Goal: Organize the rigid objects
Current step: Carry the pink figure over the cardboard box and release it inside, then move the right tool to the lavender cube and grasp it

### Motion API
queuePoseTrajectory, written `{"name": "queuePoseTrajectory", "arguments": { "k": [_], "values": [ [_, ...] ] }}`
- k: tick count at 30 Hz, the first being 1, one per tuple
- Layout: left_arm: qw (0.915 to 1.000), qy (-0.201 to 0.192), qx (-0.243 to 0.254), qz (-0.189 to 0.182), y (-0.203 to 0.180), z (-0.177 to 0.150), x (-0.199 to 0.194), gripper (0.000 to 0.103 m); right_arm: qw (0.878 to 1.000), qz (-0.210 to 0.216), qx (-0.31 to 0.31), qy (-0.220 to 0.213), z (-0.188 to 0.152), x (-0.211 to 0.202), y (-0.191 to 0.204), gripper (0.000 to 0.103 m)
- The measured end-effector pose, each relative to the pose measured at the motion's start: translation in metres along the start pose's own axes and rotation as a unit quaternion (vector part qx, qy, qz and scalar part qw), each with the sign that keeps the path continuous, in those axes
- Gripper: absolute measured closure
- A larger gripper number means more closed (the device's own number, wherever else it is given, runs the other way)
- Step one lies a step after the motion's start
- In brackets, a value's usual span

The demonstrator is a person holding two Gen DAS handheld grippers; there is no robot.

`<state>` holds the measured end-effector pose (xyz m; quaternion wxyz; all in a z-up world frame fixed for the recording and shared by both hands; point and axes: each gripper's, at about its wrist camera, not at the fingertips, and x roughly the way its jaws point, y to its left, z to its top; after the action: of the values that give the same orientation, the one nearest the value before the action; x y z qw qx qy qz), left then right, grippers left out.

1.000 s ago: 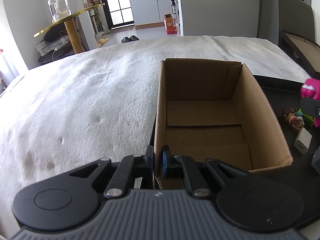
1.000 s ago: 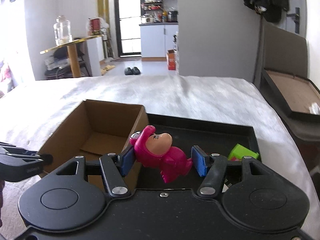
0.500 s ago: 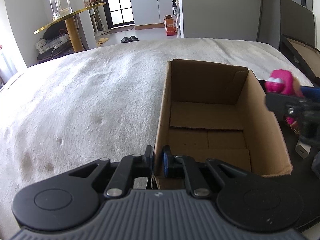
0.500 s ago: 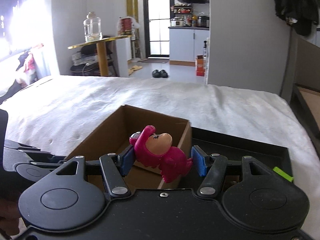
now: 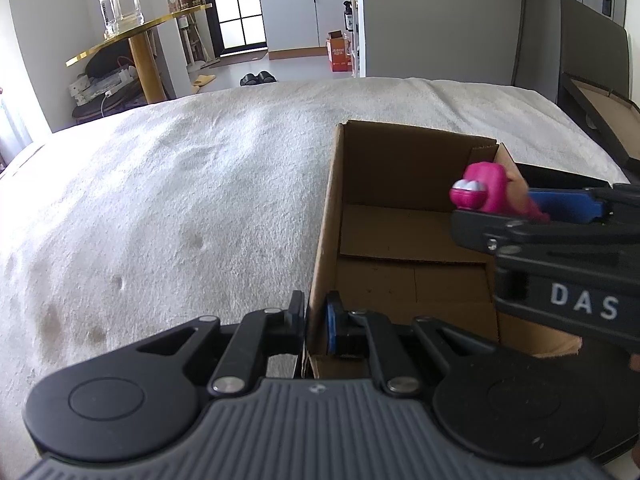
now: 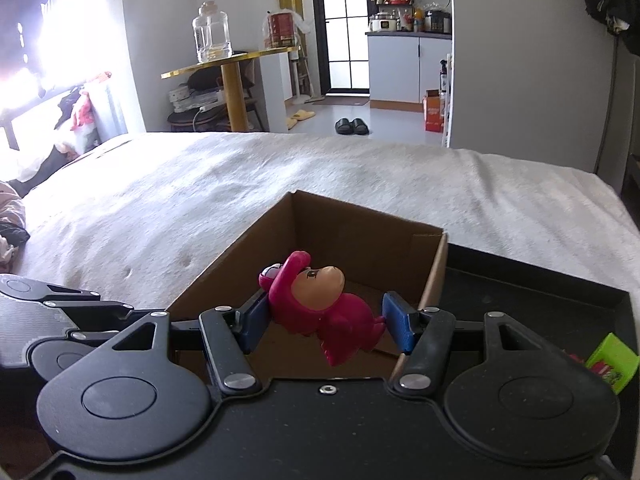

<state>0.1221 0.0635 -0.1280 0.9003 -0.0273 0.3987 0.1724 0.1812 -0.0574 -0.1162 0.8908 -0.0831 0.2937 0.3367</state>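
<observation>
Pink figurine (image 6: 320, 312) lies crosswise between the right gripper (image 6: 324, 322) fingers, head leftward.

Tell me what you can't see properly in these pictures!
- Pink toy: in the left wrist view its body is hidden by the right tongs.
- Cardboard box: near floor hidden by both tongs in both views.
- Green thing: right wrist view, half behind the tongs' body; can't tell what it is.
- Black tray: its contents are mostly hidden.
</observation>
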Motion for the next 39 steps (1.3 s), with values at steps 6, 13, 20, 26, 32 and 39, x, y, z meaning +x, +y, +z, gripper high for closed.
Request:
{"name": "queuePoseTrajectory", "arguments": {
  "k": [6,13,20,26,32,39],
  "values": [
    [1.0000,0.005,0.001,0.004,-0.001,0.001,0.001,0.092,1.000,-0.001,0.006,0.021,0.003,0.007,0.002,0.037],
    [0.9998,0.011,0.004,0.015,-0.004,0.004,0.002,0.092,0.999,-0.003,0.022,0.027,0.002,-0.004,-0.009,0.027],
    [0.9993,0.020,0.012,0.029,-0.009,0.006,0.004,0.089,0.998,-0.008,0.048,0.026,0.002,-0.019,-0.032,0.025],
    [0.9984,0.021,0.020,0.048,-0.015,0.009,0.005,0.074,0.996,-0.033,0.075,0.025,-0.006,-0.034,-0.057,0.025],
    [0.9968,0.014,0.037,0.069,-0.022,0.012,0.004,0.045,0.993,-0.062,0.095,0.030,-0.019,-0.043,-0.082,0.023],
    [0.9943,0.016,0.054,0.090,-0.034,0.016,0.009,0.031,0.982,-0.107,0.142,0.056,-0.039,-0.047,-0.112,0.022]
  ]
}}
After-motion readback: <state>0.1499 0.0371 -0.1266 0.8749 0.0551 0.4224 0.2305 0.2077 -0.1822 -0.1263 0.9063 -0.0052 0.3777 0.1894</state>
